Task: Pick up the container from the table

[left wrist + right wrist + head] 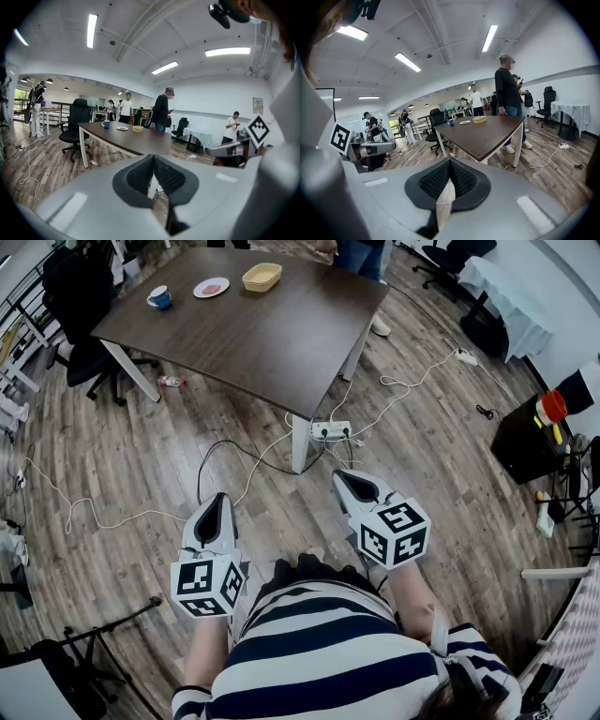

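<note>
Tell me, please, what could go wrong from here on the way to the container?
Cables and a power strip lie on the floor before the table: a trip hazard, probably. The container sits at the far end beside a plate and cup; a reach might knock them.

table [272,338]: dark wood-look top, smooth, matt.
floor [141,456]: grey-brown wood planks, low sheen.
container [262,277]: pale yellow, matt, plastic-looking.
left gripper [220,497], right gripper [341,475]: smooth grey plastic shells; pads [436,180] black, finely ribbed, rubbery.
</note>
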The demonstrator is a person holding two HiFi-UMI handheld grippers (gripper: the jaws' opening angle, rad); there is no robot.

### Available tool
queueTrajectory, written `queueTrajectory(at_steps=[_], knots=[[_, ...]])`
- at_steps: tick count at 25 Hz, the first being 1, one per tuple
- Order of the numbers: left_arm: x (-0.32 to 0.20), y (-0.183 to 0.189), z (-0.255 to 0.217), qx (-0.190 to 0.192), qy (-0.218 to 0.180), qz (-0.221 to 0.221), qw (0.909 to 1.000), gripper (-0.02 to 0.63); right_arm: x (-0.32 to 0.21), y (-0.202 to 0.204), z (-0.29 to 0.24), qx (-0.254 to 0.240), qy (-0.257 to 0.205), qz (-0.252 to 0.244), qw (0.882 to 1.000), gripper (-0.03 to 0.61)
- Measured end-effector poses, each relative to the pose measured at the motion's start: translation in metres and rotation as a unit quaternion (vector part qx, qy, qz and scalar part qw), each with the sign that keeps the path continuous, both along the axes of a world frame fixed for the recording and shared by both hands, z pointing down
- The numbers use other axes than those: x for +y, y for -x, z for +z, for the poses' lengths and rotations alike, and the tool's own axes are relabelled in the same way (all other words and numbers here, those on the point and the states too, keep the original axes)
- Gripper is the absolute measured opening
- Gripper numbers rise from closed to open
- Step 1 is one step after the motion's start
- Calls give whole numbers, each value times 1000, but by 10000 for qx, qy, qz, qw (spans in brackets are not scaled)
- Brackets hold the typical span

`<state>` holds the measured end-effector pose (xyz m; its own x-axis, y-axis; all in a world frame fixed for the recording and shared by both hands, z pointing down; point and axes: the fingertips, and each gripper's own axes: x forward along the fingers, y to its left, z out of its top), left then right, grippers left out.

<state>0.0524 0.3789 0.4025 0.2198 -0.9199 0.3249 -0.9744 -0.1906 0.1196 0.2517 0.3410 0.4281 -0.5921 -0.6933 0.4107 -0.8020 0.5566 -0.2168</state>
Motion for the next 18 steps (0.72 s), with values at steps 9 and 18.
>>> queueTrajectory(at_steps=[9, 18], knots=[[-36, -29, 7, -43, 35, -106, 9999, 0, -36, -23, 13, 85, 53, -159, 9998, -8], [-47, -52, 13, -133, 93, -261, 9995, 0, -54, -29, 31, 48, 230, -522, 9984, -8]])
